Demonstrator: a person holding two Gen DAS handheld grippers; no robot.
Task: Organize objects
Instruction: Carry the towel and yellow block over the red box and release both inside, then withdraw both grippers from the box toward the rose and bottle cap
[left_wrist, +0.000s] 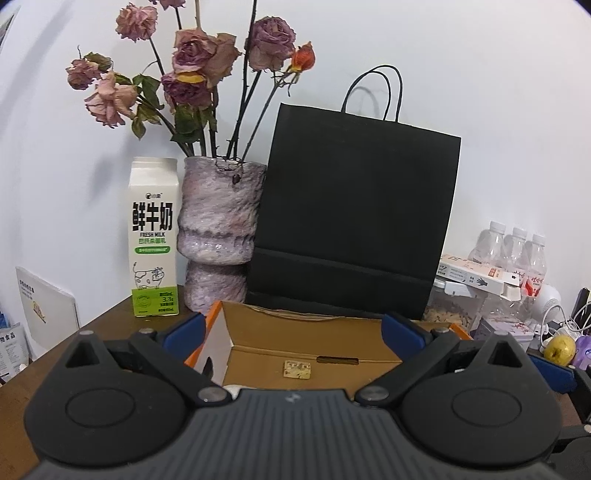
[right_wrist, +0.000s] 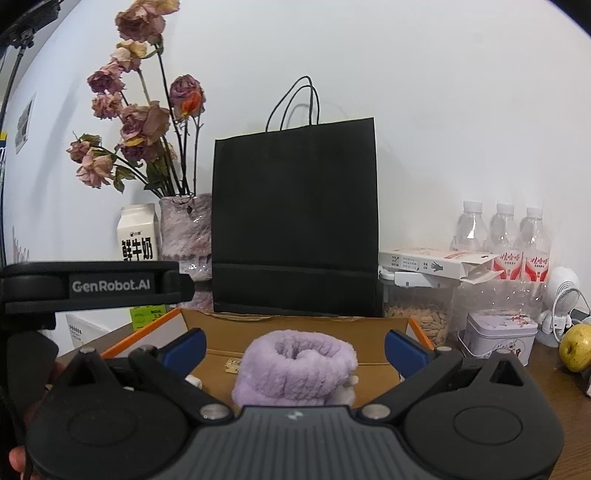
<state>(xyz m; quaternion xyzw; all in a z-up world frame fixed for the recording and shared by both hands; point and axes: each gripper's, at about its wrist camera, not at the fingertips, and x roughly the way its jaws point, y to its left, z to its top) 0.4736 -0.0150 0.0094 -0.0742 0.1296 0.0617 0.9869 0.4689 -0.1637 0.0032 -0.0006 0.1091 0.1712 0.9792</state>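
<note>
Left gripper (left_wrist: 291, 330): jaws spread wide and holding nothing, poised over the open cardboard box (left_wrist: 295, 354).
Right gripper (right_wrist: 295, 345): jaws spread wide; the purple fluffy roll (right_wrist: 295, 369) sits between them with clear gaps on both sides, so no grip is evident.
Task item location: the purple fluffy roll lies at the near part of the box; whether it rests on the box floor cannot be told, as its underside is hidden by the gripper body.
Box contents: a small tan label (left_wrist: 296, 369) on the inner wall; small white items at the near edge, too hidden to identify.
Bench (left_wrist: 110, 317): milk carton (left_wrist: 154, 236), vase of dried roses (left_wrist: 218, 236) and black paper bag (left_wrist: 351, 229) stand in a row behind the box, against the wall.
Right-side clutter: water bottles (right_wrist: 502, 236), seed jar (right_wrist: 417, 314), patterned tin (right_wrist: 498, 334) and a yellow-green fruit (right_wrist: 576, 347) remain loosely grouped.
Progress: judged early to midway; one item appears boxed, the right side unsorted.
</note>
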